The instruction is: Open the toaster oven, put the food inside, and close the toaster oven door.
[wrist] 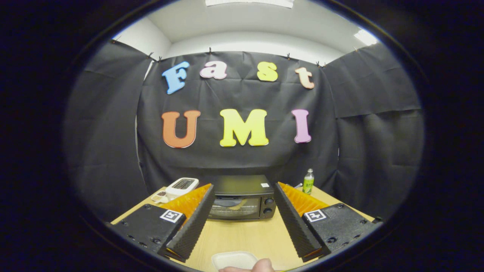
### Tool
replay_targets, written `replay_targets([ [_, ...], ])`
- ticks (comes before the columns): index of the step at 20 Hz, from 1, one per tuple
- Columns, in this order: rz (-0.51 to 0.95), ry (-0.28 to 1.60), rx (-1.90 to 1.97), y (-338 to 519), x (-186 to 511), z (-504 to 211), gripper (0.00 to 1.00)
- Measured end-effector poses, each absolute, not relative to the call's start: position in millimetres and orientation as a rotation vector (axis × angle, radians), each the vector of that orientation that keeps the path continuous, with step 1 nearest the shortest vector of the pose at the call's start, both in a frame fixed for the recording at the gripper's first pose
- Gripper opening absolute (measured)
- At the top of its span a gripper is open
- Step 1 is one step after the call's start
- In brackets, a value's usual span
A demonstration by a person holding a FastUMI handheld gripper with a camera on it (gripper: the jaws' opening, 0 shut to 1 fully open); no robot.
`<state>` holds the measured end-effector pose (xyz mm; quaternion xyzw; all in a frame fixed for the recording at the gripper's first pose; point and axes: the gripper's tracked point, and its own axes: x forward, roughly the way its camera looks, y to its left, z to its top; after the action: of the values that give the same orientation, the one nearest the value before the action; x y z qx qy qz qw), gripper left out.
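Two fingers standing wide apart on the gripper, clamped on nothing, framing the toaster oven beyond them on the surface, door shut. Noting a shallow white dish near a fingertip; contents unclear. Keeping level and centred on the door for any approach.

- The table looks like pale wood laminate, smooth and matt.
- The toaster oven has a dark, matt metal shell and a glossy glass door.
- The toaster is smooth white plastic.
- The bottle is clear, shiny plastic.
- The tray is matt white plastic.
- The gripper, spread wide with nothing held, has ribbed, rough-looking fingers.
- The wall is matt, creased cloth.
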<state>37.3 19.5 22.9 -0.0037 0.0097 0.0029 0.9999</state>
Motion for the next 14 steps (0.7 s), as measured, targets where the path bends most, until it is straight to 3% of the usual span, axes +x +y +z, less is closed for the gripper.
replay_targets([
  [7,0.002,-0.038,0.029,23.1,-36.9,57.6,1.0],
  [14,0.067,-0.038,0.074,49.5,-49.0,49.3,1.0],
])
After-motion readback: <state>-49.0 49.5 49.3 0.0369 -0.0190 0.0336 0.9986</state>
